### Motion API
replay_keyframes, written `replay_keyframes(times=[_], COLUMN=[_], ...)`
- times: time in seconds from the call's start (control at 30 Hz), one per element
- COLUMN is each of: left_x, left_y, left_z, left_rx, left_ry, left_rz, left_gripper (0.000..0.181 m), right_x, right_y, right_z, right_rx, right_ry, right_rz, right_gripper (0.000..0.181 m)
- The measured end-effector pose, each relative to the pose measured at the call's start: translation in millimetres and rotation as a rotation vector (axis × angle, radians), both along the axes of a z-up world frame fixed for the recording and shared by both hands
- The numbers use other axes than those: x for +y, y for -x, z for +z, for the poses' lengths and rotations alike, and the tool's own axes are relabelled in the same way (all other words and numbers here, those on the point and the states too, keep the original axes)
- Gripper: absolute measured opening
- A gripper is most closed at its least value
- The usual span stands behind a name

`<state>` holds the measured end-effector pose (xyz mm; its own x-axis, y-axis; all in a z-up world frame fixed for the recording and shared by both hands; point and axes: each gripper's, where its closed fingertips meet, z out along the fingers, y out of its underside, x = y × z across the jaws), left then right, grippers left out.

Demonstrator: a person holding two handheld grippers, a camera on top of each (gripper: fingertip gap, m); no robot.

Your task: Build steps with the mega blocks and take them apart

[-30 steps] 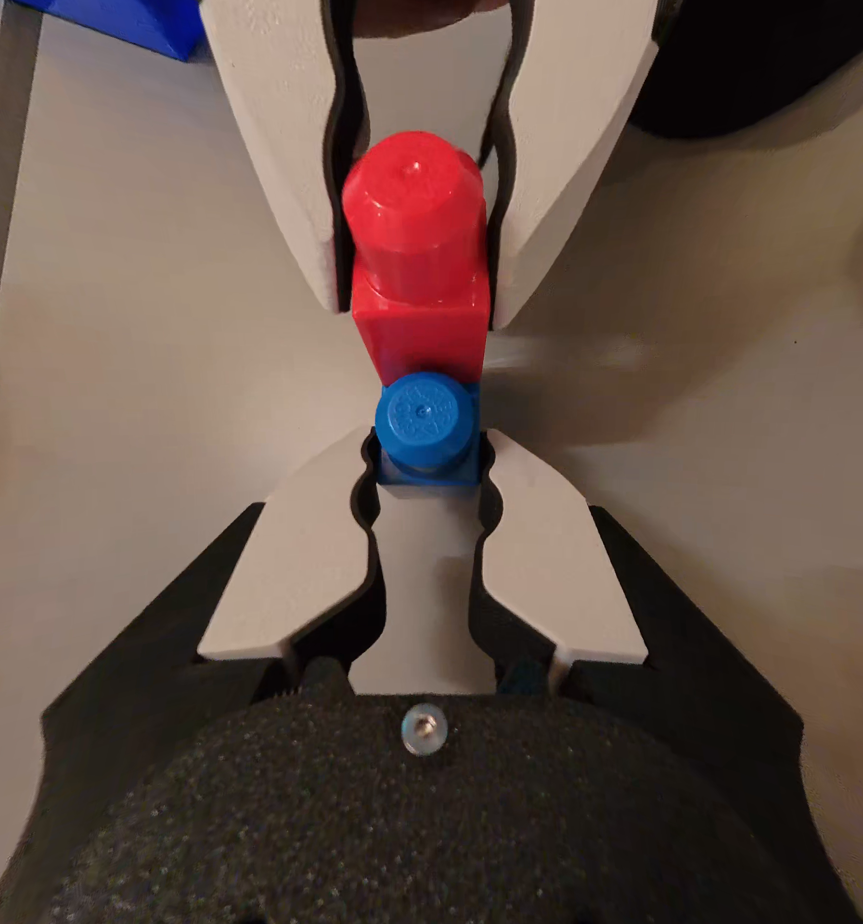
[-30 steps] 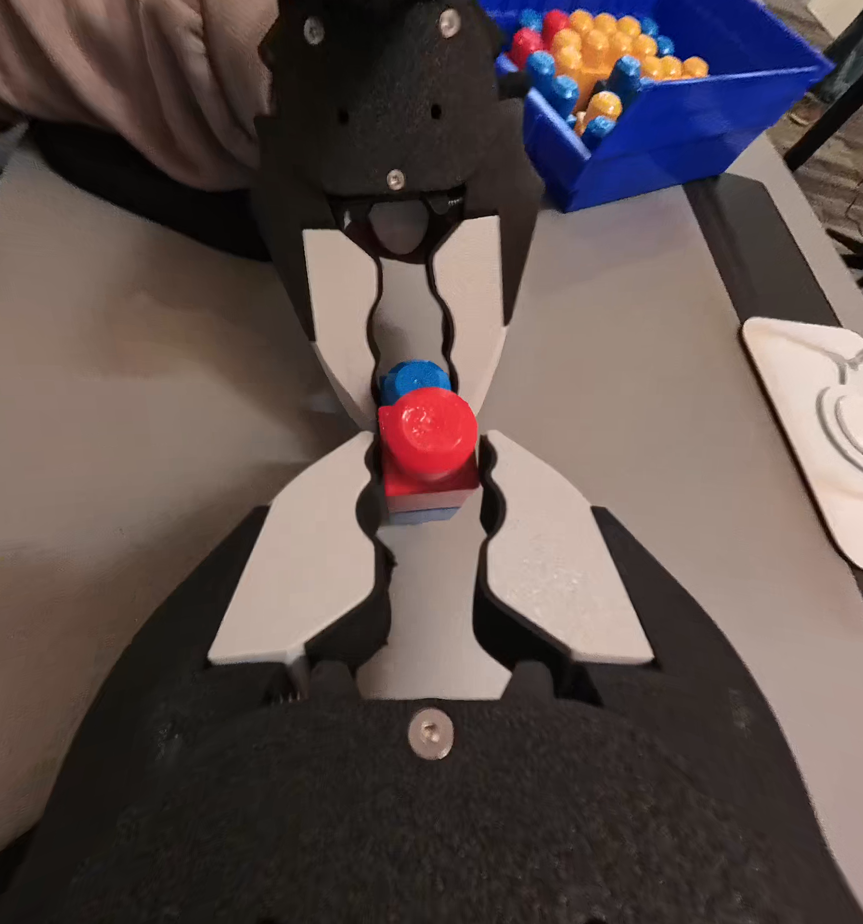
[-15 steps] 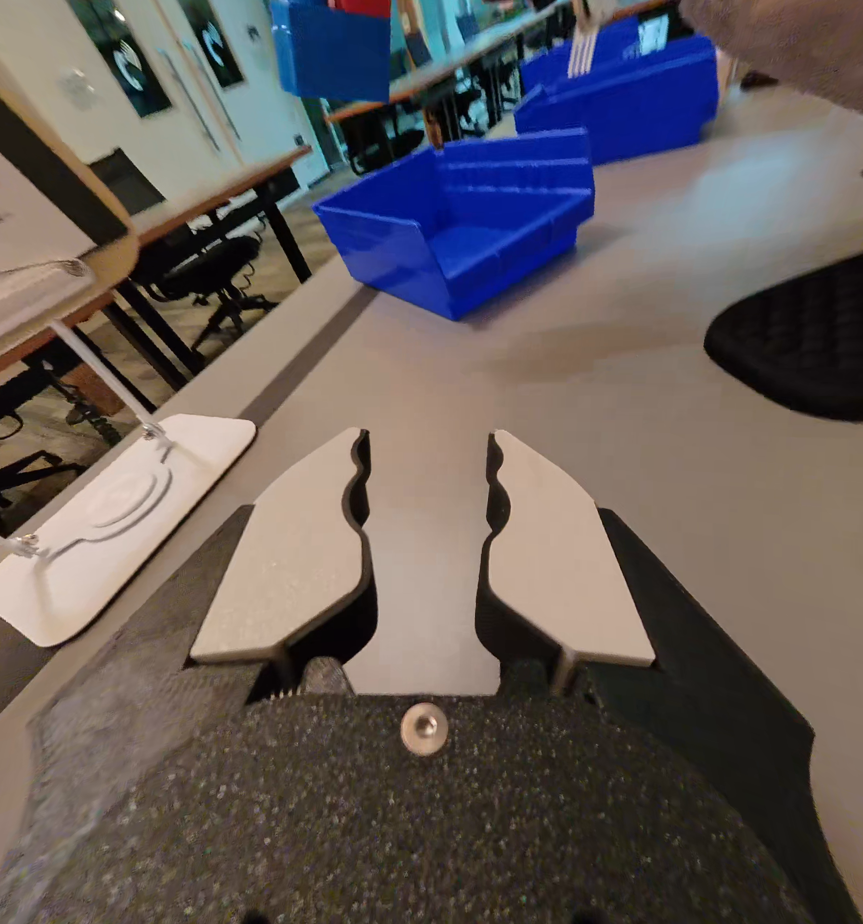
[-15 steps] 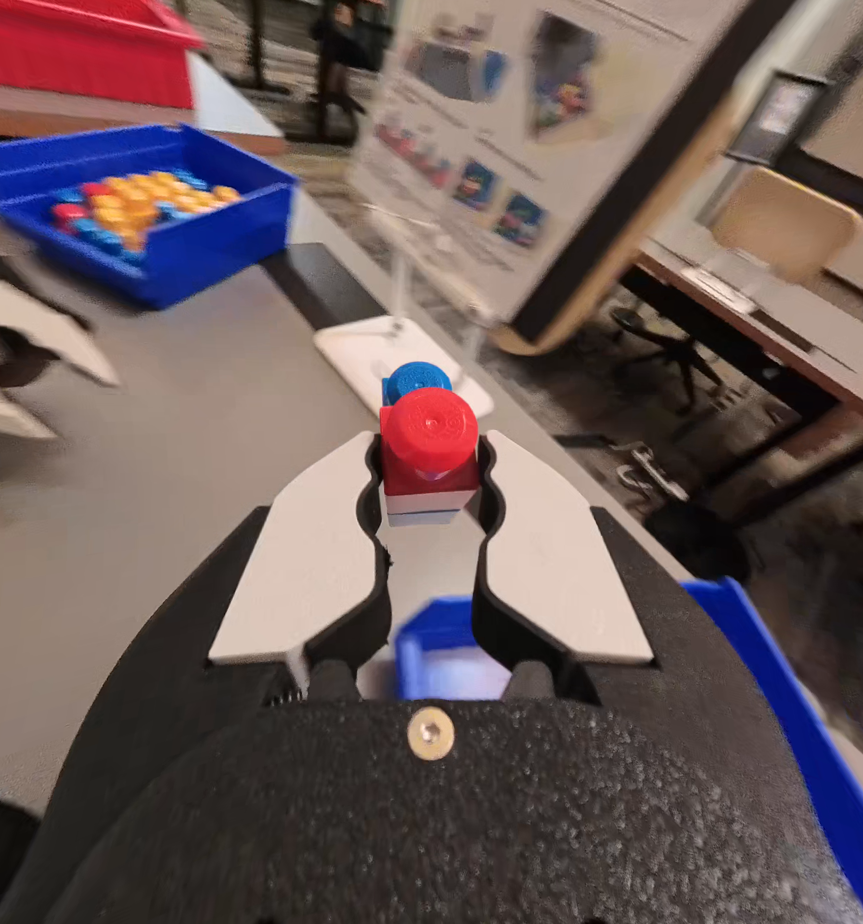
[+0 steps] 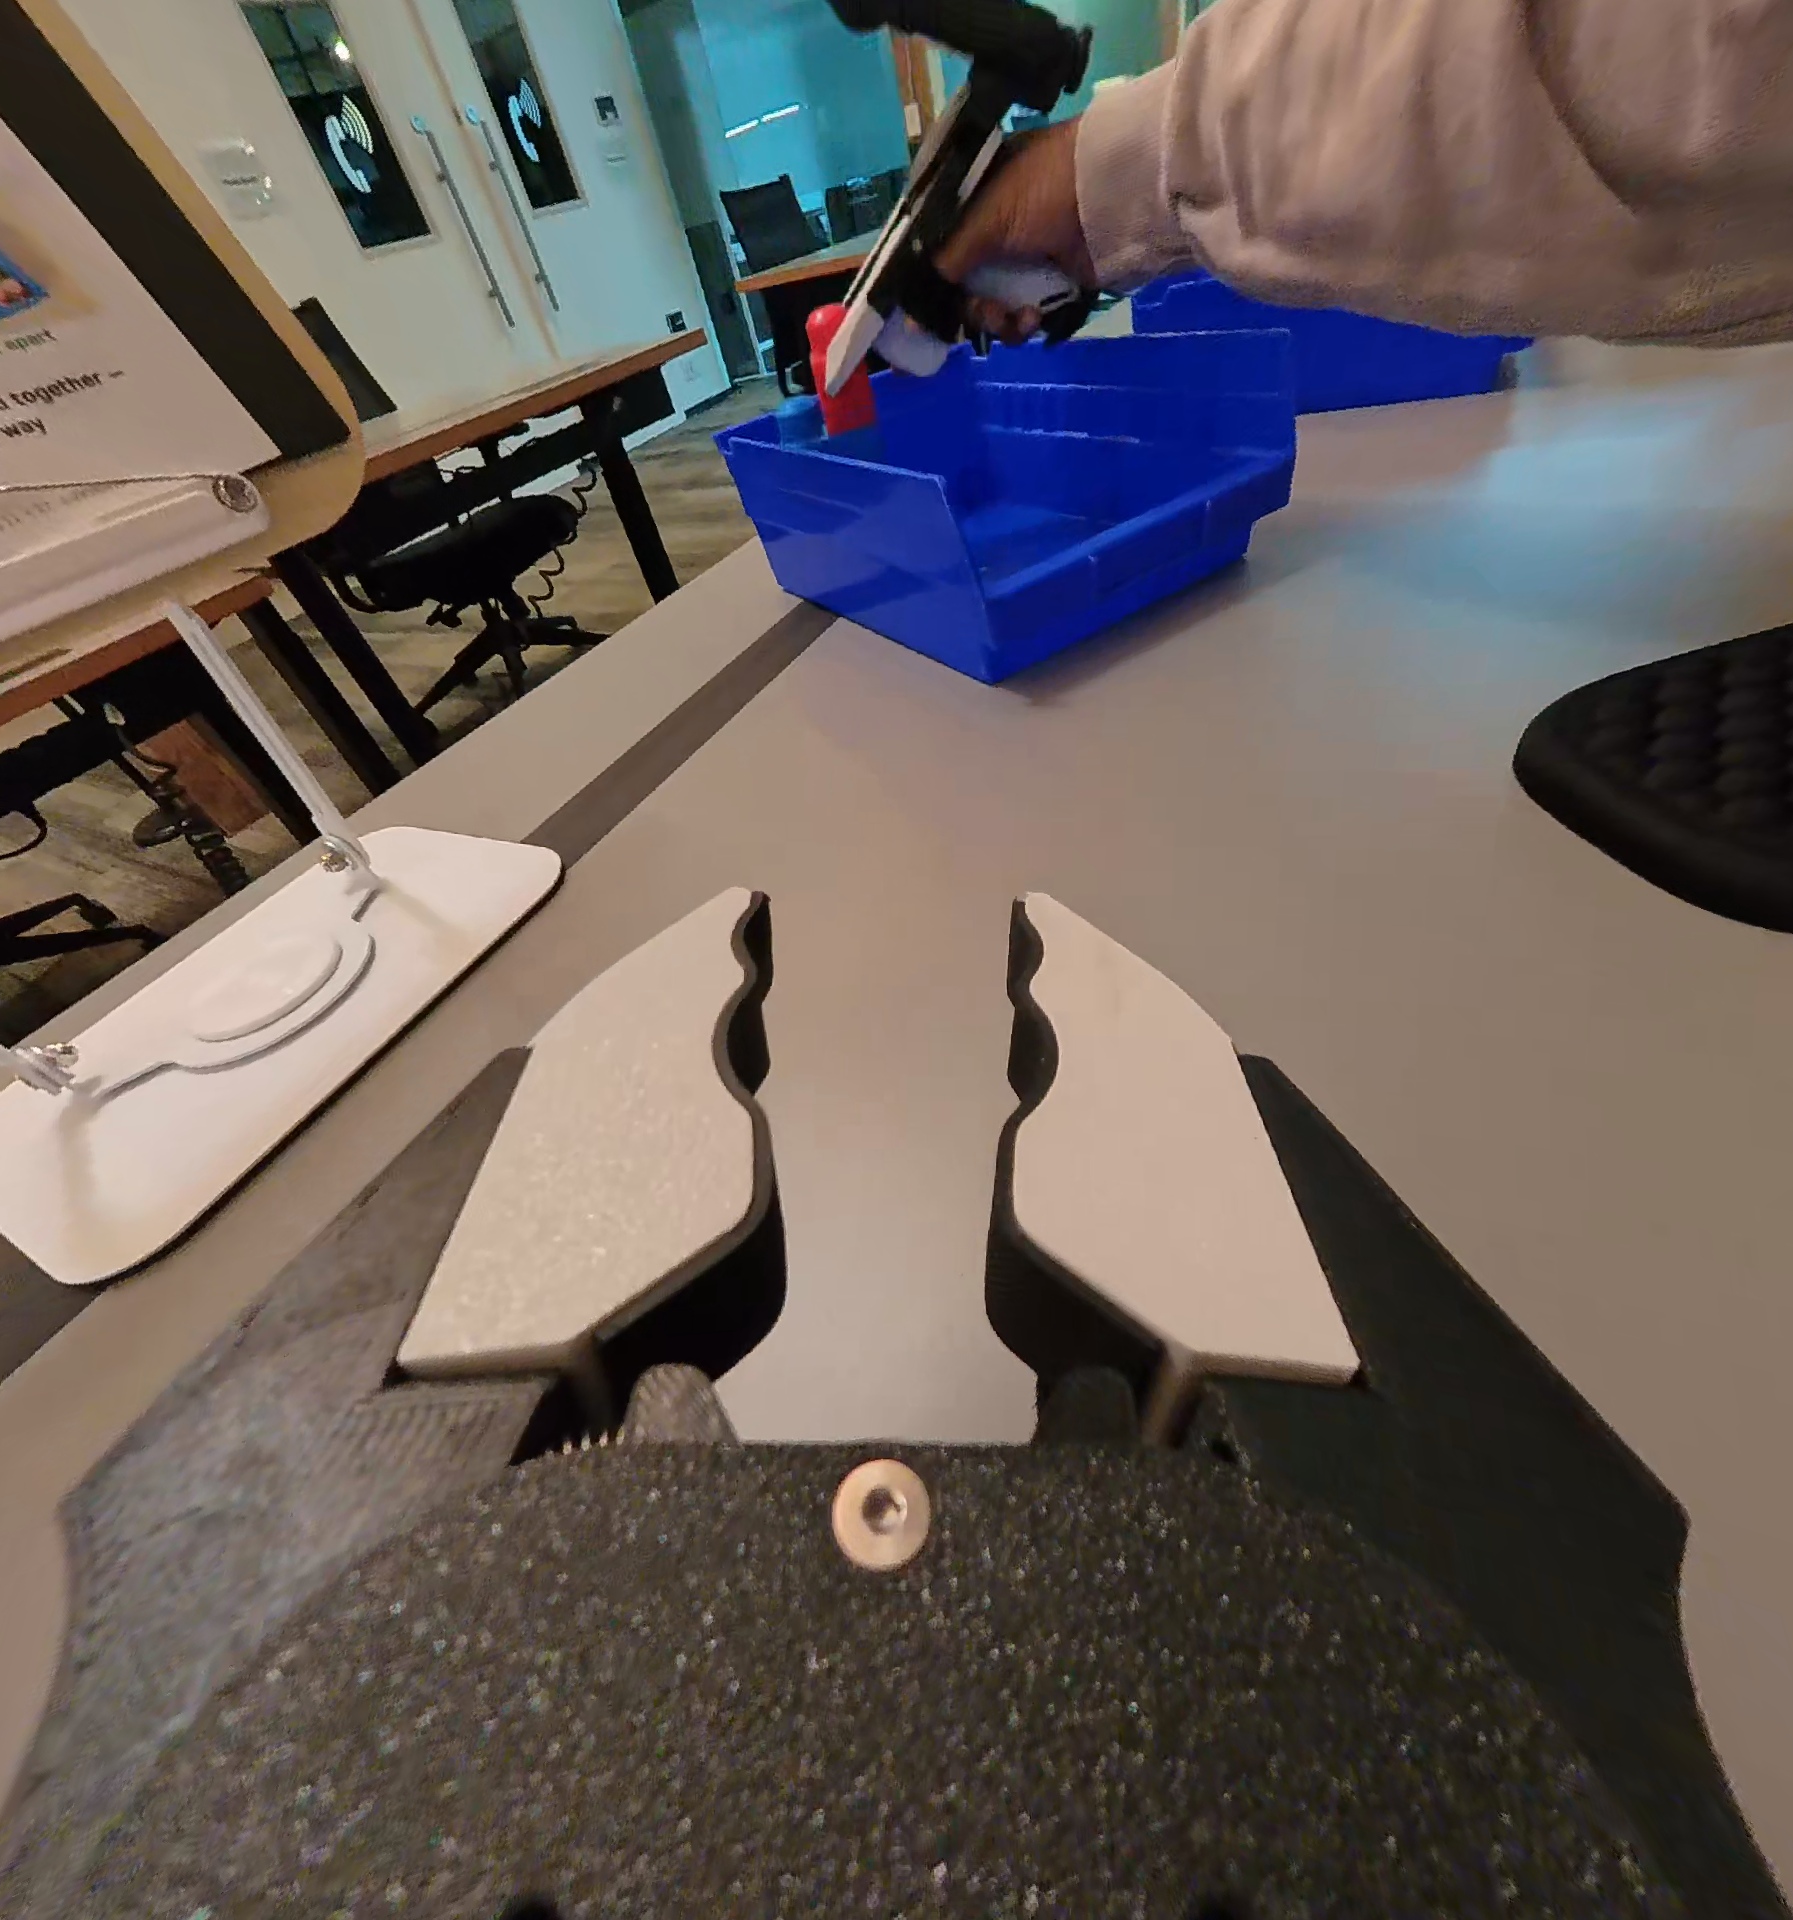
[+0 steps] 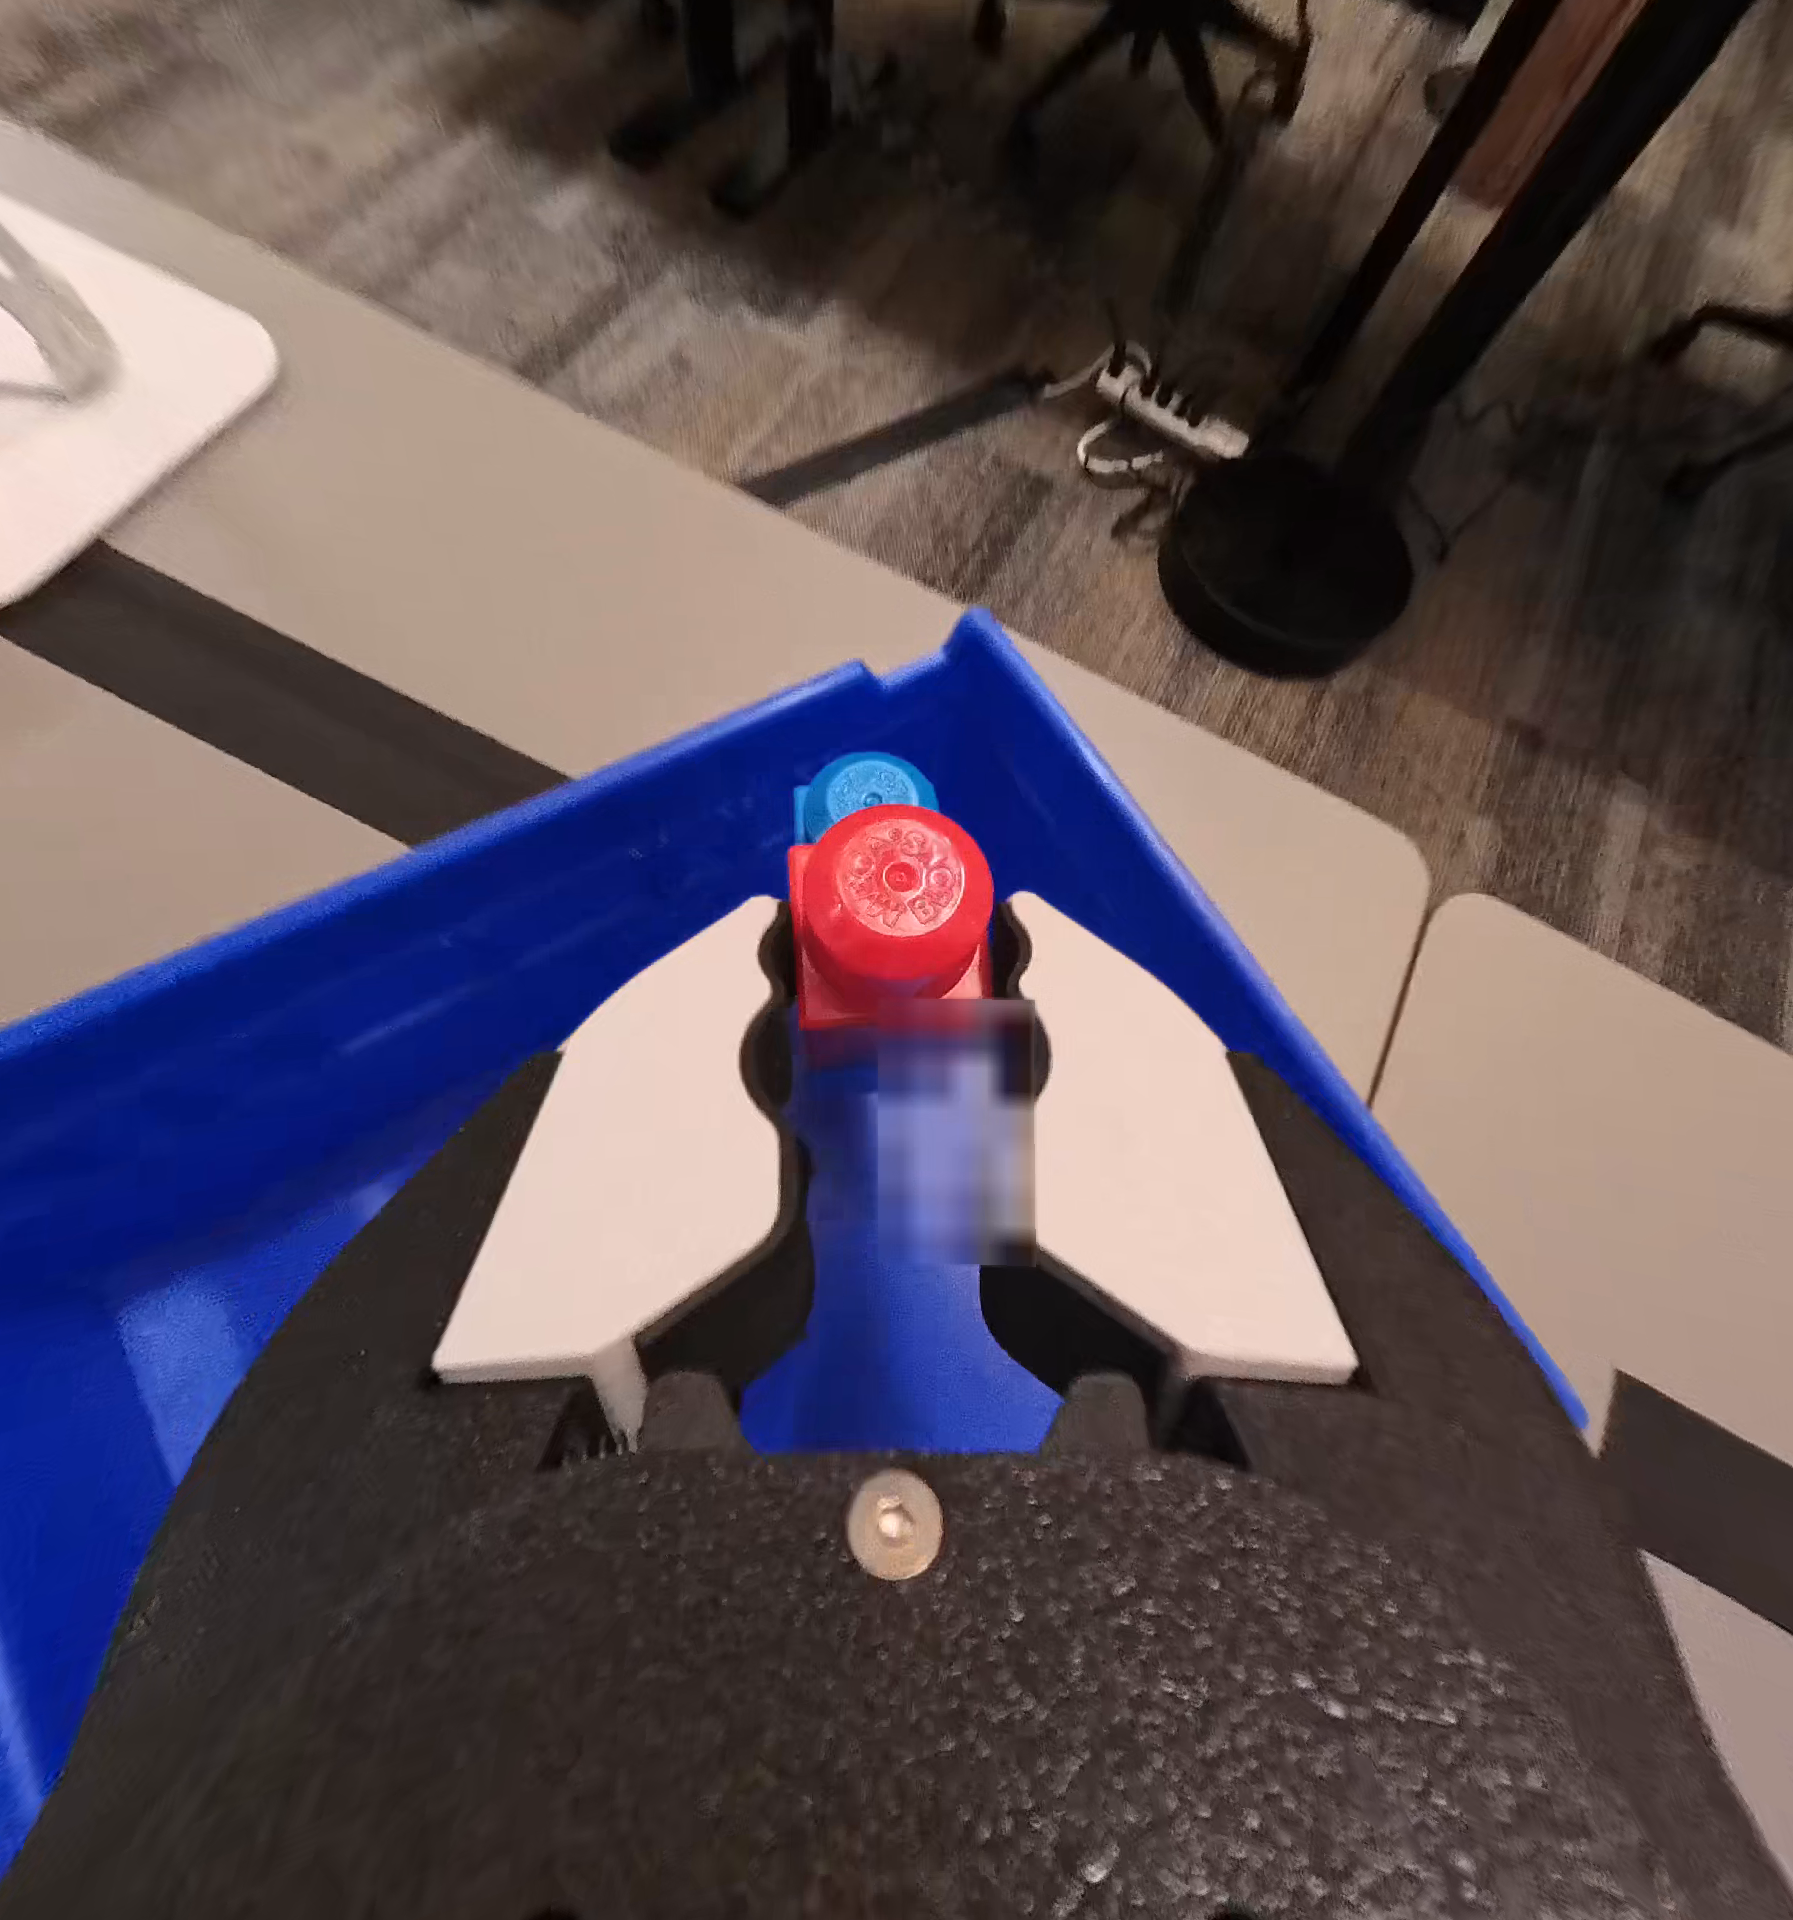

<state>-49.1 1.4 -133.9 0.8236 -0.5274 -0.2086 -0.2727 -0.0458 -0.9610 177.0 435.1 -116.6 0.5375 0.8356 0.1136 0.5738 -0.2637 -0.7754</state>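
Observation:
My right gripper (image 6: 892, 925) is shut on a red block (image 6: 897, 920) that has a blue block (image 6: 866, 784) joined behind it. It holds them inside a blue bin (image 6: 456, 935), near the bin's far corner. In the left wrist view the same right gripper (image 5: 850, 353) shows far off, with the red block (image 5: 838, 374) over the blue bin (image 5: 1017, 520). My left gripper (image 5: 887, 920) is open and empty, low over the grey table (image 5: 1079, 831).
A white stand base (image 5: 248, 1029) with a sign sits at the table's left edge and also shows in the right wrist view (image 6: 61, 416). A black pad (image 5: 1723, 758) lies at the right. A person's sleeve (image 5: 1494, 156) reaches over the bin. Floor and chair legs lie beyond the table edge. Across from one pair of fingers to the other is roughly 50 centimeters.
My left gripper let go of the blue block and drew back, open. My right gripper carried the joined red and blue blocks away and down into the blue bin.

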Motion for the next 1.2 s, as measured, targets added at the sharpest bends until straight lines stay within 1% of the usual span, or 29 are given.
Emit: replay_keyframes(times=[0.1,0.2,0.3,0.37,0.47,0.53,0.57,0.63,0.73,0.8,0.87,0.93,1.0,1.07,1.1,1.2], left_x=[-0.1,-2.0,-2.1,-1.3,0.5,0.9,1.0,1.3,2.4,3.3,4.4,5.2,5.8,6.2,6.0,5.5], left_y=[-1.3,-4.5,-4.6,-2.6,2.1,5.7,7.7,12.6,20.5,26.2,32.1,38.2,44.0,51.5,55.8,72.5], left_z=[-1.6,1.7,3.3,4.6,5.6,6.7,8.0,11.0,12.3,15.1,17.8,19.0,19.8,22.9,25.3,33.5], left_rx=[-0.015,-0.028,-0.045,-0.066,-0.1,-0.116,-0.126,-0.145,-0.174,-0.195,-0.207,-0.207,-0.207,-0.208,-0.211,-0.23], left_ry=[0.013,0.006,0.001,0.0,0.006,0.008,0.005,-0.004,0.004,-0.001,-0.008,-0.015,-0.018,-0.028,-0.035,-0.056], left_rz=[-0.01,-0.021,-0.024,-0.019,-0.007,0.005,0.014,0.034,0.063,0.087,0.116,0.15,0.18,0.216,0.234,0.3], left_gripper=[0.043,0.043,0.042,0.041,0.038,0.033,0.03,0.027,0.024,0.022,0.02,0.015,0.012,0.009,0.007,0.004], right_x=[6.3,9.2,11.7,13.7,18.6,20.0,18.9,16.0,3.4,-16.0,-46.7,-84.9,-132.1,-176.5,-196.0,-249.1], right_y=[7.2,13.5,14.0,14.4,11.4,8.1,8.9,12.1,20.1,33.2,48.9,63.3,78.4,89.2,93.5,105.2], right_z=[-27.8,-43.7,-53.6,-55.1,-57.7,-62.7,-61.6,-50.8,-20.0,13.1,48.0,78.6,100.7,109.9,108.9,92.0], right_rx=[-0.064,-0.1,-0.131,-0.125,-0.119,-0.134,-0.124,-0.094,-0.055,0.032,0.136,0.254,0.395,0.506,0.537,0.587], right_ry=[0.022,0.056,0.074,0.073,0.076,0.077,0.079,0.064,0.01,-0.056,-0.133,-0.191,-0.2,-0.189,-0.176,-0.138], right_rz=[0.039,0.089,0.14,0.156,0.129,0.105,0.1,0.095,0.104,0.123,0.149,0.164,0.211,0.236,0.235,0.226], right_gripper=[0.036,0.036,0.036,0.036,0.037,0.046,0.049,0.054,0.062,0.063,0.062,0.056,0.051,0.044,0.042,0.038])
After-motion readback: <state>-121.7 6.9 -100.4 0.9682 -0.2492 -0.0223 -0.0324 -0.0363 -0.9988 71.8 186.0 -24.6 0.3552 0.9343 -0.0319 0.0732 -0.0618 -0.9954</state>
